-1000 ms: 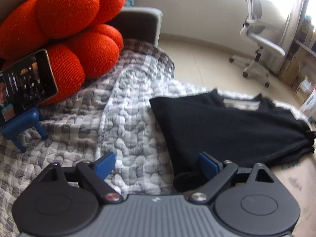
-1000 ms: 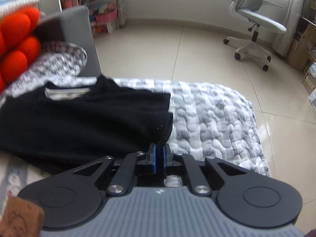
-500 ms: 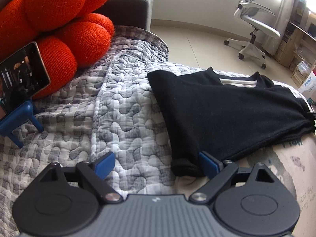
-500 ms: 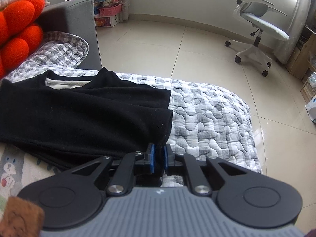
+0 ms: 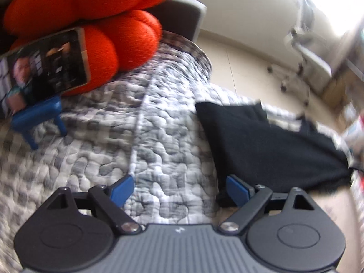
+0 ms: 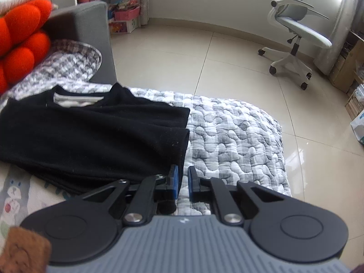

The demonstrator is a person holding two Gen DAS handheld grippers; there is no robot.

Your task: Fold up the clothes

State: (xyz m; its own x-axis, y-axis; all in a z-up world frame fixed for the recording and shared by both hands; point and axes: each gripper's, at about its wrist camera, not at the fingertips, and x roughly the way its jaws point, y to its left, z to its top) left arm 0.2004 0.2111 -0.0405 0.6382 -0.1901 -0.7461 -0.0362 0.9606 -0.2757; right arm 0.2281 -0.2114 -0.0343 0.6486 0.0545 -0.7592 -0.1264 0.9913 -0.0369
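Left wrist view: we see the left gripper with its two blue pads spread wide and nothing between them. Its right pad sits at the near left corner of the black shirt; the picture is blurred, so we cannot tell whether it touches the cloth. The left pad hangs over the grey quilt.

The shirt lies folded on the quilt, ahead and to the right of this gripper. Further left, a phone with a lit screen stands on a small blue stand and leans against a large orange cushion. A desk chair shows as a blur on the tiled floor beyond.

Right wrist view: we see the right gripper with its pads a narrow gap apart, not pressed together. The near right corner of the shirt hangs down just in front of the left pad. We cannot tell whether any cloth remains inside the gap.

In this view the shirt lies flat in folded layers, with the neckline on the far side. The quilt extends to the right of the shirt, up to the bed edge. A patterned sheet lies under the shirt's near left edge. The desk chair stands well apart on the floor.
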